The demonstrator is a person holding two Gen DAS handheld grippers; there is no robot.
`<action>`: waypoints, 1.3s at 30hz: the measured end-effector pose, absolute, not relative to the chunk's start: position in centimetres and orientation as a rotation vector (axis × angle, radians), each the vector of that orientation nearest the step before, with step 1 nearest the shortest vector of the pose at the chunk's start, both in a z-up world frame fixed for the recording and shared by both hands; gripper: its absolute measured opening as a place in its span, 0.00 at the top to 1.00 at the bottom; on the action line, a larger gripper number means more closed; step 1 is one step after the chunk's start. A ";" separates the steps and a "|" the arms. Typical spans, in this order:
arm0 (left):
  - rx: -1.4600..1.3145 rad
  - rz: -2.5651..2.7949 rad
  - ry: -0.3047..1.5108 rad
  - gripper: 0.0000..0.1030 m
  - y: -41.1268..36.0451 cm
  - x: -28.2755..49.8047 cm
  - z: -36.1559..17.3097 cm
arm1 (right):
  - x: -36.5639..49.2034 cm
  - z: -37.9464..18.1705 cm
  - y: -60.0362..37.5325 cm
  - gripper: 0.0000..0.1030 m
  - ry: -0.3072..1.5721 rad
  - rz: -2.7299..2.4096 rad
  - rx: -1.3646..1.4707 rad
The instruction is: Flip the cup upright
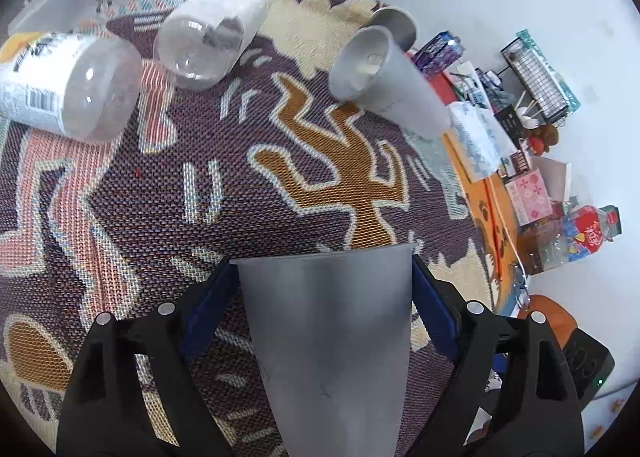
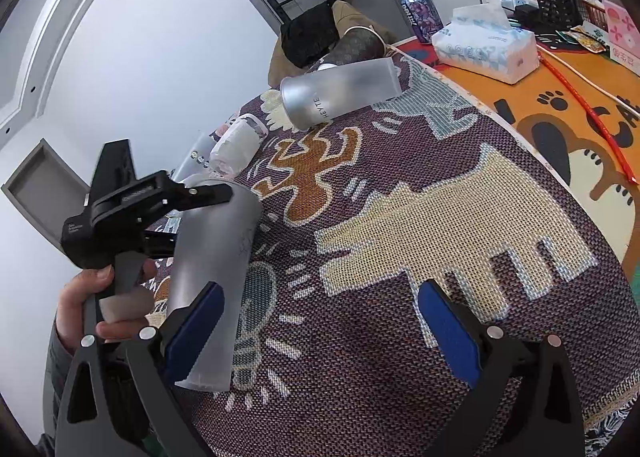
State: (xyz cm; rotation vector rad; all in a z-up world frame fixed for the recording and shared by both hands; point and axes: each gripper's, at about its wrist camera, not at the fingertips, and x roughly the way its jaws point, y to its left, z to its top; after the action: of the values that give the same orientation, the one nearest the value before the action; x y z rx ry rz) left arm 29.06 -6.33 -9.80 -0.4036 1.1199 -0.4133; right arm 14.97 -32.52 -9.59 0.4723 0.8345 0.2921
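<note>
My left gripper (image 1: pixel 324 269) is shut on a frosted grey cup (image 1: pixel 328 337), its blue pads pressed on both sides. In the right wrist view the same cup (image 2: pixel 212 281) hangs tilted above the patterned woven mat (image 2: pixel 400 297), wide rim low, narrow base up between the left gripper (image 2: pixel 208 193) fingers. My right gripper (image 2: pixel 320 321) is open and empty just right of the cup. Another frosted cup (image 2: pixel 340 93) lies on its side at the far edge of the mat; it also shows in the left wrist view (image 1: pixel 384 77).
Two clear cups (image 1: pixel 212 45) (image 1: pixel 68 85) lie on their sides on the mat. A tissue box (image 2: pixel 484 45), a can (image 2: pixel 422 15), wire baskets and small items sit on an orange mat (image 2: pixel 560 117) at right. The table edge runs along the left.
</note>
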 end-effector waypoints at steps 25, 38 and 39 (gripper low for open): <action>0.010 -0.407 0.572 0.19 -8.2 18.2 2.0 | 14.1 -8.3 -31.8 0.07 0.789 0.271 0.439; 0.117 -0.348 0.480 0.19 -10.4 16.1 1.4 | 13.8 -8.3 -32.0 0.07 0.783 0.248 0.422; 0.121 -0.348 0.479 0.18 -10.5 15.8 1.3 | 13.8 -8.3 -31.9 0.07 0.783 0.247 0.421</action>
State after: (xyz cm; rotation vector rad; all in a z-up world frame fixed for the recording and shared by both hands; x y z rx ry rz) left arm 15.84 -10.49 1.34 0.1205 0.4786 -0.3475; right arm 13.78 -31.92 -8.33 0.4213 0.7828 0.2474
